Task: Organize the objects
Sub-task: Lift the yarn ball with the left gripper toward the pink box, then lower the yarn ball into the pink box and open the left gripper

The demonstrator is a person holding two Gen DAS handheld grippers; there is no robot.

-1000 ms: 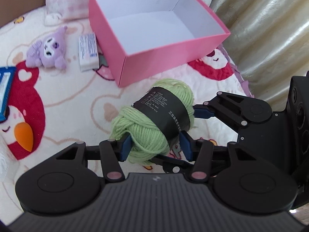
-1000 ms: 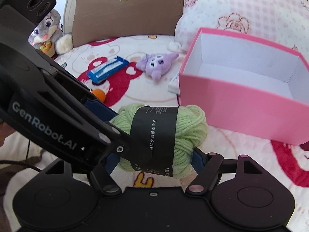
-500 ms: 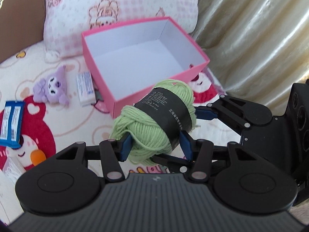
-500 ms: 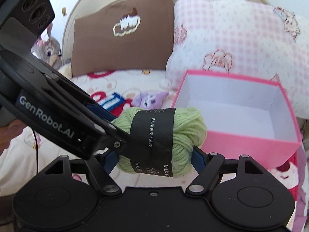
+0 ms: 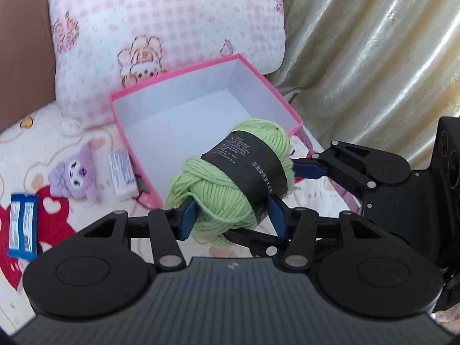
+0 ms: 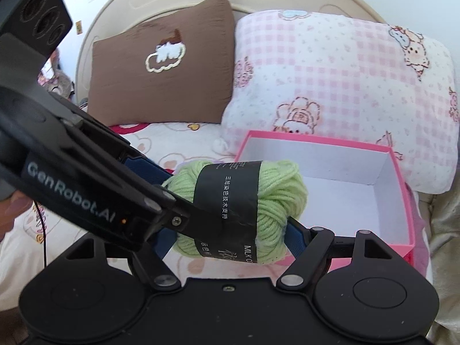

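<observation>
Above the bedspread, green yarn ball clamped by both left gripper and right gripper; pink box at 11 o'clock. Risk: uneven release could roll the soft skein past the rim.

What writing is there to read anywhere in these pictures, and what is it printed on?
"GenRobot.AI": white letters on the arm of the left gripper, seen from the right wrist.
"MILK CO", cut off: on the black label of the green yarn ball.
Chinese characters on that label: too blurred to quote.
Small white print on the label's other side: too small.
White packet and blue packet: print unreadable.
</observation>
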